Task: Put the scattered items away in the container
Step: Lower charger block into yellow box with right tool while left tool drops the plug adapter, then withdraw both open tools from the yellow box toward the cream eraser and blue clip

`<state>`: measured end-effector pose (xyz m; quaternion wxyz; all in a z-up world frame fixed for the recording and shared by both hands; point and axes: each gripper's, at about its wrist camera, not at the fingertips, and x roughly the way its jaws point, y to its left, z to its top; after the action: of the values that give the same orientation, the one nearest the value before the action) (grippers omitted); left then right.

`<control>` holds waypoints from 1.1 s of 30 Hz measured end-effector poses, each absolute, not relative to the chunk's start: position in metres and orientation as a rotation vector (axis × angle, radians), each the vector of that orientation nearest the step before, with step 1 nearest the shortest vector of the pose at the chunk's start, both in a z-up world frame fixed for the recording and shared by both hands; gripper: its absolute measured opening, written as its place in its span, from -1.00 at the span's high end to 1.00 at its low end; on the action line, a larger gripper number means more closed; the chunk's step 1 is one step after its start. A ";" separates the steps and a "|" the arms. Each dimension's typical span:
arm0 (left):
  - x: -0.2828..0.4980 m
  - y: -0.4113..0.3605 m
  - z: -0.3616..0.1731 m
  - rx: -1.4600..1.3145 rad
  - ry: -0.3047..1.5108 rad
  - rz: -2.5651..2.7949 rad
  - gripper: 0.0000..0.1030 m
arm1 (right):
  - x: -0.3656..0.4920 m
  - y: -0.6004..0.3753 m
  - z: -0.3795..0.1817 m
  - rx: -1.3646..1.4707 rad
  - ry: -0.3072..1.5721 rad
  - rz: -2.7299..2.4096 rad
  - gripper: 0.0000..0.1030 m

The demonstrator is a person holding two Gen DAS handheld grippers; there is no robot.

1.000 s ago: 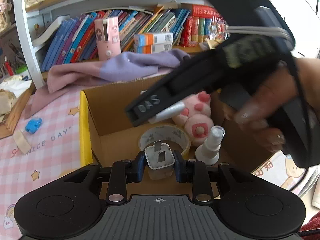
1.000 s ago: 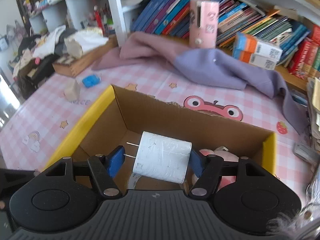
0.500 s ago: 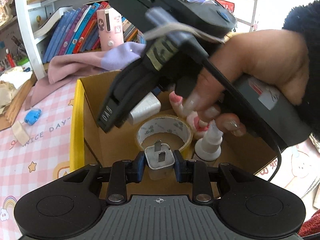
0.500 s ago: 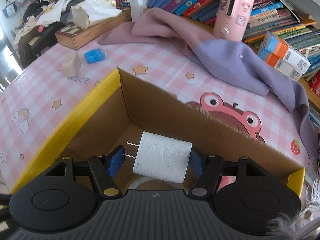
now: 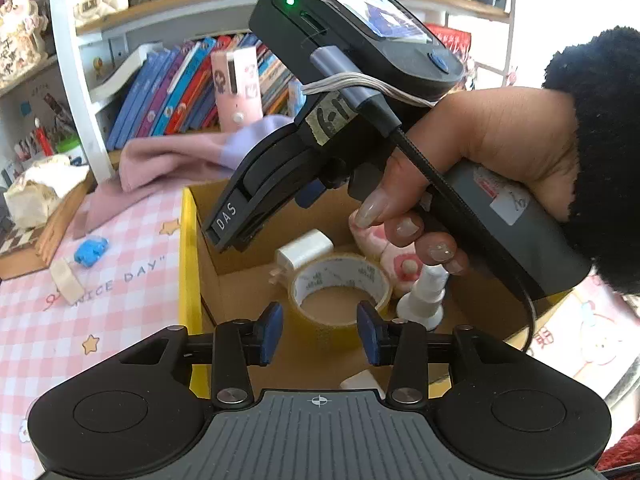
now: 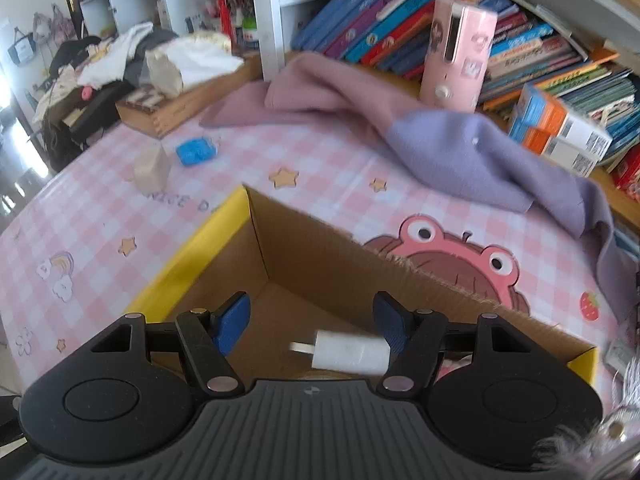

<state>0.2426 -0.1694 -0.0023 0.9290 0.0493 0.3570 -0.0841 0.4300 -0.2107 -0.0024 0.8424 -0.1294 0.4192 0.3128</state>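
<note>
A cardboard box with a yellow rim (image 5: 188, 264) (image 6: 224, 224) stands on the pink checked table. My left gripper (image 5: 319, 332) is open over it; a small white charger (image 5: 362, 384) lies in the box just below the jaws. My right gripper (image 6: 310, 324) is open and empty; a bigger white plug (image 6: 352, 354) (image 5: 306, 248) falls blurred inside the box. The box also holds a tape roll (image 5: 340, 292), a white spray bottle (image 5: 426, 292) and a pink plush (image 5: 396, 252). The right gripper's body shows in the left wrist view (image 5: 256, 208).
On the table left of the box lie a blue item (image 5: 91, 251) (image 6: 196, 152) and a beige block (image 5: 66, 286) (image 6: 153, 166). A purple cloth (image 6: 400, 128), a pink device (image 6: 460, 52), a wooden tray (image 6: 180, 96) and bookshelves stand behind.
Both grippers have opened. The small charger dropped from the left gripper and the white plug dropped from the right gripper, both into the box.
</note>
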 end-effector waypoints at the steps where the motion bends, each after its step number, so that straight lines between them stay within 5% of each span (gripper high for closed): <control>1: 0.239 -0.169 0.001 0.104 0.719 -0.174 0.07 | 0.428 -0.212 0.001 -0.270 0.876 0.658 -0.29; 16: 0.181 -0.127 0.034 0.073 0.620 -0.160 -0.33 | 0.365 -0.236 0.057 -0.163 0.698 0.596 -0.25; 33: 0.110 -0.060 0.042 0.039 0.552 -0.241 -0.42 | 0.225 -0.276 0.081 -0.104 0.588 0.289 -0.23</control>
<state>0.1098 -0.0600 0.0419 0.9547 0.0193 0.2719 -0.1189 0.2248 -0.2756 0.0806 0.9455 -0.0509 0.2887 0.1418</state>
